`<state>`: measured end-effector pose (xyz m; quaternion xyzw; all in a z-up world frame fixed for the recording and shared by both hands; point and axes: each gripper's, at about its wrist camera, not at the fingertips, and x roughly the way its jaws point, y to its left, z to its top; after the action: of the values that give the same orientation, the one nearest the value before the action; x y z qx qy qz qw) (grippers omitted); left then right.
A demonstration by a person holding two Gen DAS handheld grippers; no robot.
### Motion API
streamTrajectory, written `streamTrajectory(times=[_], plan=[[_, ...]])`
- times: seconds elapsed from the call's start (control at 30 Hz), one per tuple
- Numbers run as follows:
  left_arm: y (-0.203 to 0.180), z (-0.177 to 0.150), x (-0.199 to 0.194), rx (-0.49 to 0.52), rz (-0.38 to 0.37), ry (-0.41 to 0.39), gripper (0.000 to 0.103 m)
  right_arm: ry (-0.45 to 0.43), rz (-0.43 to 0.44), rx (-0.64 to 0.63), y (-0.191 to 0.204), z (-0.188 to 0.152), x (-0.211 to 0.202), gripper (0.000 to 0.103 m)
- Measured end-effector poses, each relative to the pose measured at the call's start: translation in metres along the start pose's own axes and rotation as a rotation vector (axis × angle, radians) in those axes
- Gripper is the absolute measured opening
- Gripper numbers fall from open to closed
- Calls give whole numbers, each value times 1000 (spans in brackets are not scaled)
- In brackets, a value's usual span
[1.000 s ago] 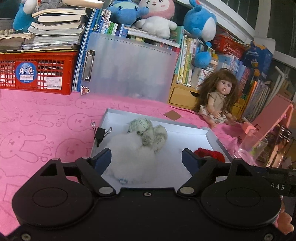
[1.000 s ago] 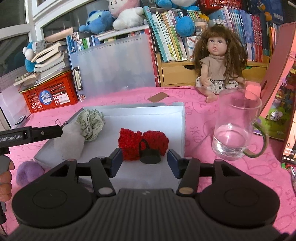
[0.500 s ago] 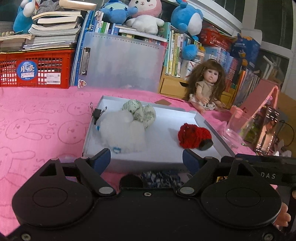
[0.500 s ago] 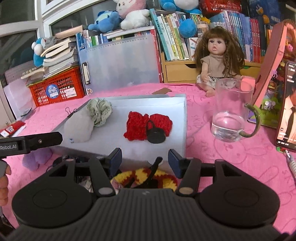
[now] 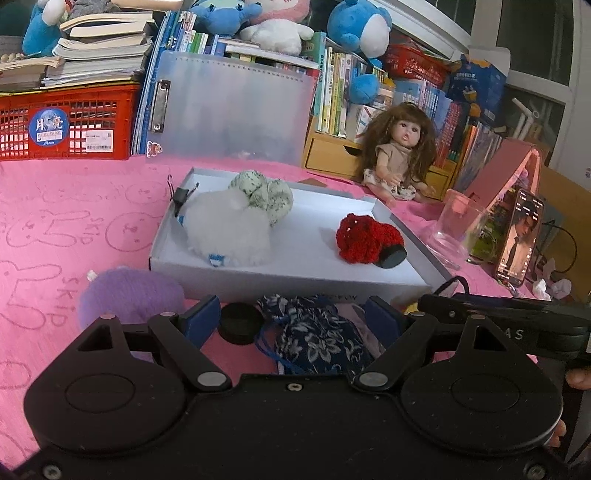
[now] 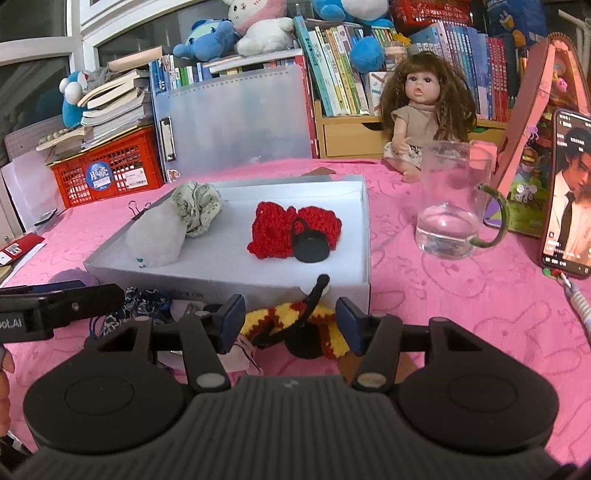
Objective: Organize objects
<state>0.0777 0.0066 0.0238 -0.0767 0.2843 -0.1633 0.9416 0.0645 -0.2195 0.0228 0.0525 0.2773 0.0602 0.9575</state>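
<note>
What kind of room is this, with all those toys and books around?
Probably a child's bedroom or study corner at home. Plush toys sit on crowded rows of children's books, a doll leans against a small wooden drawer unit, and a pink cloth with bunny outlines covers the surface.

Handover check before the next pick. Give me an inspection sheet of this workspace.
Surface: pink bunny-print cloth.
Job's things: white box lid holds a white pompom, green scrunchie and red crochet piece; purple pompom, blue floral pouch and yellow-red crochet piece lie in front.
Clutter: glass mug, phone, doll.
Grippers: left tool and right tool open, empty.
Cables: nothing seen.
Surroundings: books, plush toys, red crate.
</note>
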Motion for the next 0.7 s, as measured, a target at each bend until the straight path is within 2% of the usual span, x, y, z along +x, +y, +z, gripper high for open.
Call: streamTrajectory(times=[0.7], plan=[[-10, -18, 9, 20, 4, 39, 82, -3, -15, -5, 2, -6, 5, 69]])
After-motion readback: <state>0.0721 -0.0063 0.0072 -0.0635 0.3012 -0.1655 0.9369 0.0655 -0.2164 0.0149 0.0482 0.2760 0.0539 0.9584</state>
